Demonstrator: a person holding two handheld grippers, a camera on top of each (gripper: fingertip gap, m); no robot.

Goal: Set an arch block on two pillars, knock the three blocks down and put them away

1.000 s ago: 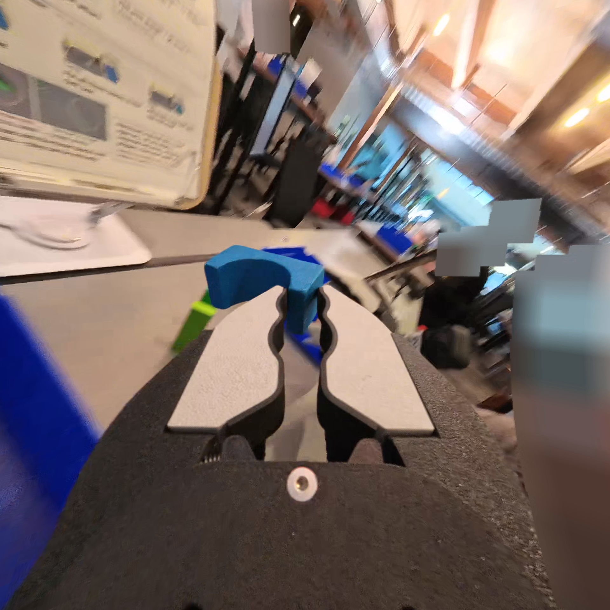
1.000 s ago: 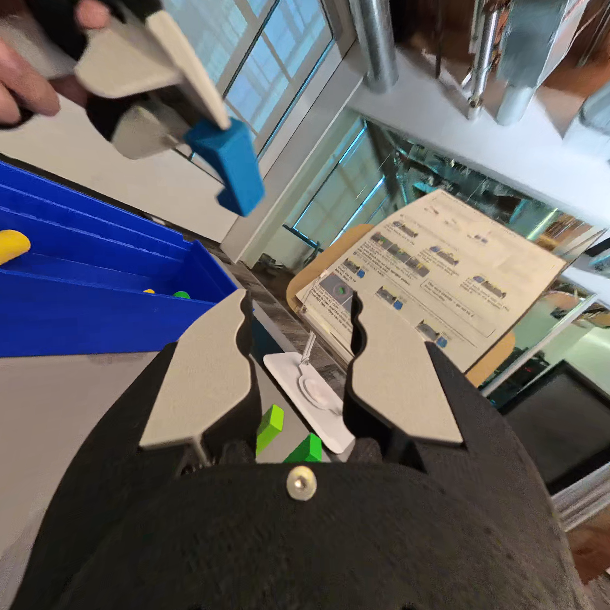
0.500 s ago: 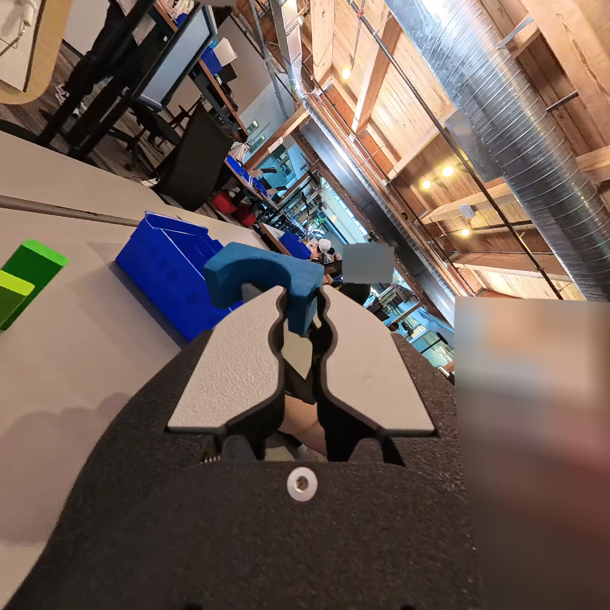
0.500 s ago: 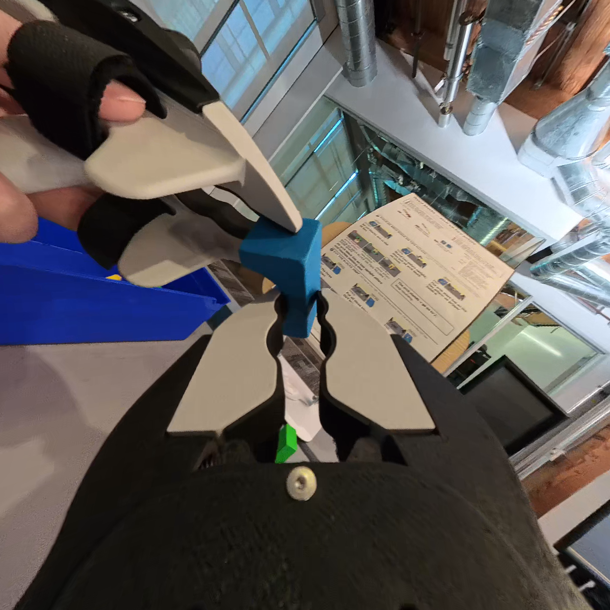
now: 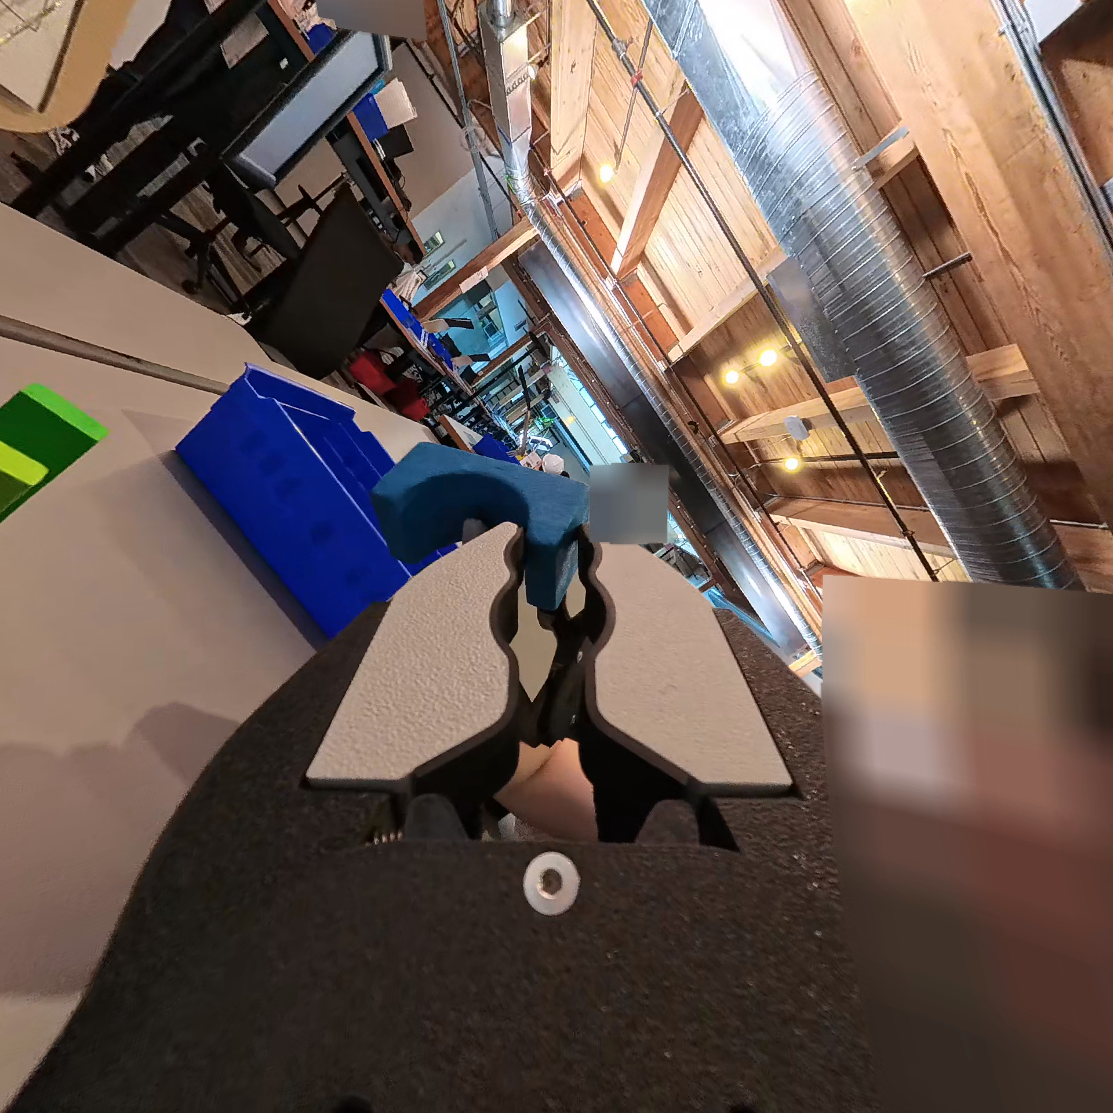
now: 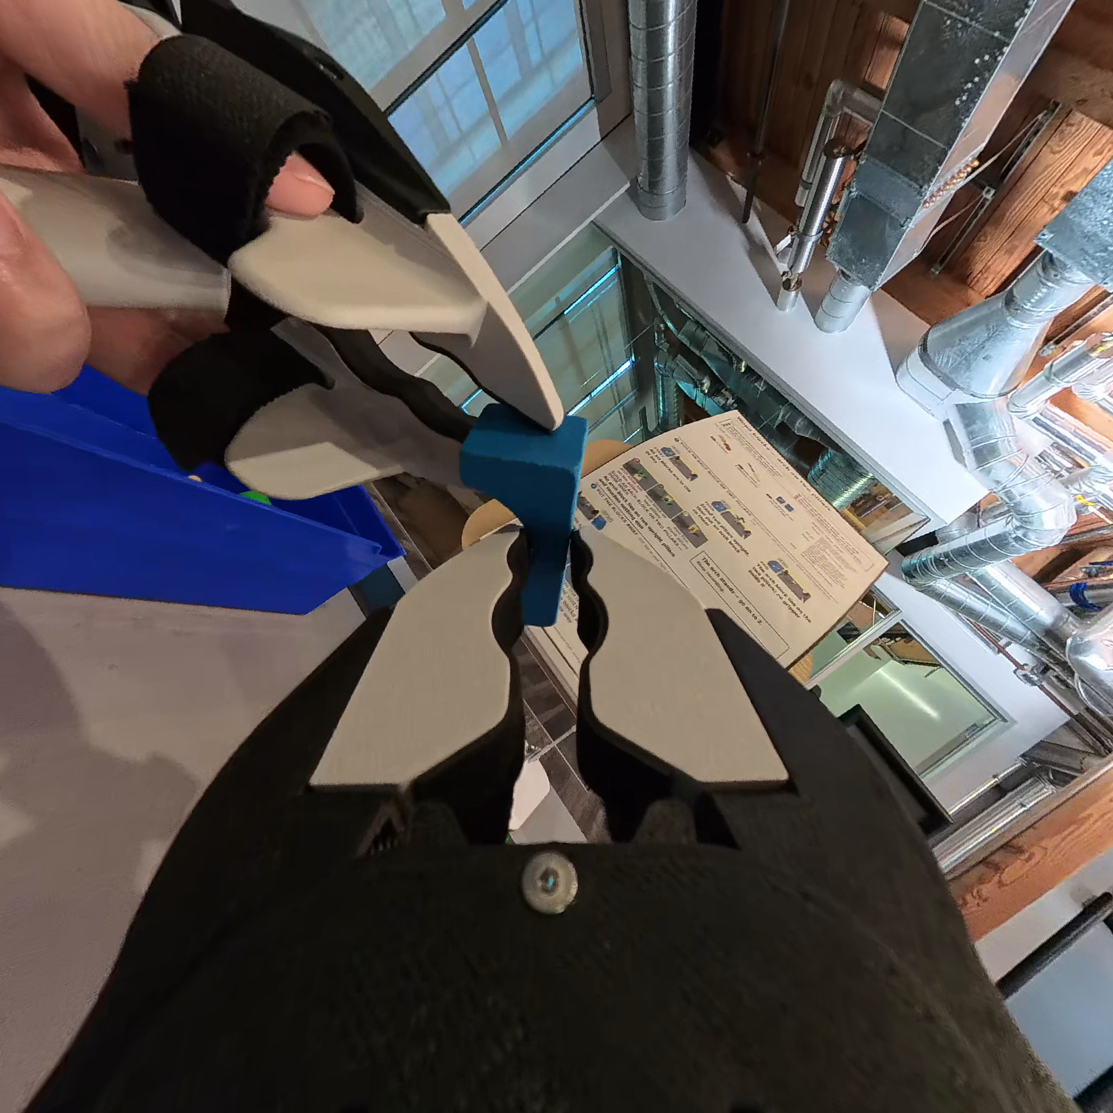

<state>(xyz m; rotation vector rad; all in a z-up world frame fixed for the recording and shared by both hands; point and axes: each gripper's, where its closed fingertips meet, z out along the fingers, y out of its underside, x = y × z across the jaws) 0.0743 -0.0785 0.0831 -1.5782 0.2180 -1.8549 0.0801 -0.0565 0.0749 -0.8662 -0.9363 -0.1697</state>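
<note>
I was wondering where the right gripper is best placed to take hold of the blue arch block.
On the free leg of the arch block, from below with one finger on each flat face. The left gripper holds the other end, and the right gripper already brackets this leg.

Arch block (image 5: 482,500) above desk (image 5: 120,632), between both grippers' fingers (image 6: 421,662); bin (image 5: 289,500) behind, pillars (image 5: 36,445) left.

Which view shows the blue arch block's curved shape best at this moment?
The left wrist view: the blue arch block shows its curved underside and both legs, one leg clamped in the left hand-held gripper. The right wrist view shows the block edge-on, without the curve, pinched between the right hand-held gripper and the other one.
</note>
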